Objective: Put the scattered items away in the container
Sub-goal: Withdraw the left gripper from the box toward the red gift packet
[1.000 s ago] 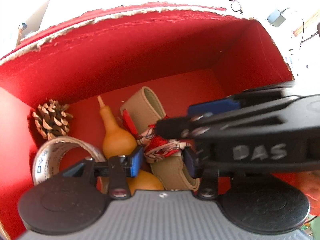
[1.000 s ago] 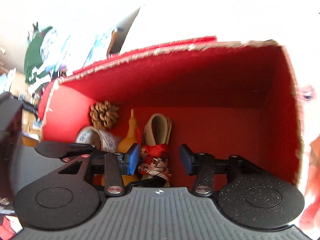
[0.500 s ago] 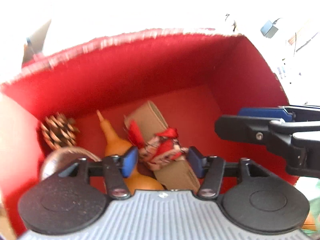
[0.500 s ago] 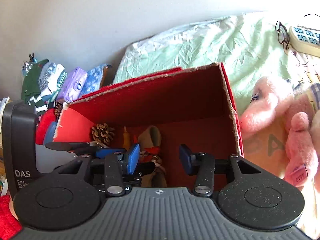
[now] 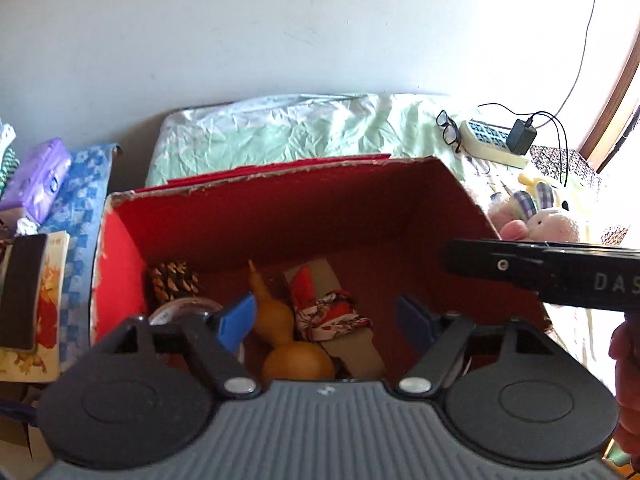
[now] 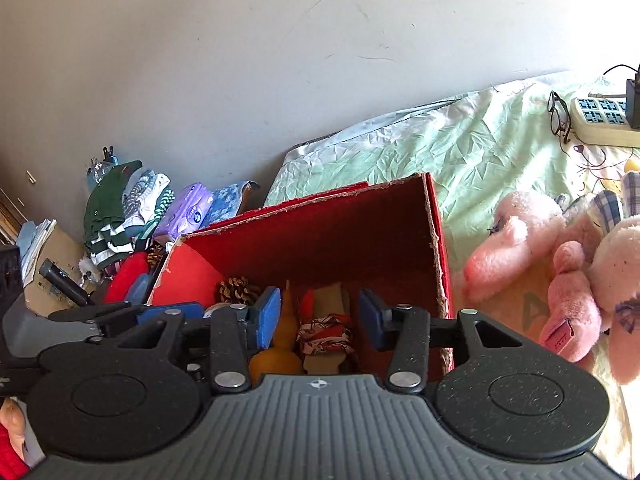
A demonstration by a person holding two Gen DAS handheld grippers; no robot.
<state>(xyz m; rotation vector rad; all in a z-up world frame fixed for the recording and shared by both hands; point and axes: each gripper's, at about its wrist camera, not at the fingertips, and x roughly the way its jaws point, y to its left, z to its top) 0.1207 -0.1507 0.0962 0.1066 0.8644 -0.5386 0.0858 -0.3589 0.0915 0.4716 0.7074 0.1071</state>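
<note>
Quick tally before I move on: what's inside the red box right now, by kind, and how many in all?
Inside the red box:
Pine cone: 1
Tape roll, partly hidden behind the left gripper: 1
Orange gourd: 1
Tan strap bundle tied with red patterned cloth: 1
Total: 4
Both grippers are open and empty, right gripper included.

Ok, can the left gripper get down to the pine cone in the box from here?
Probably yes. The left gripper is open and empty above the red box, whose top is open. The pine cone lies in the far left corner beside the tape roll, tight against the wall.
</note>
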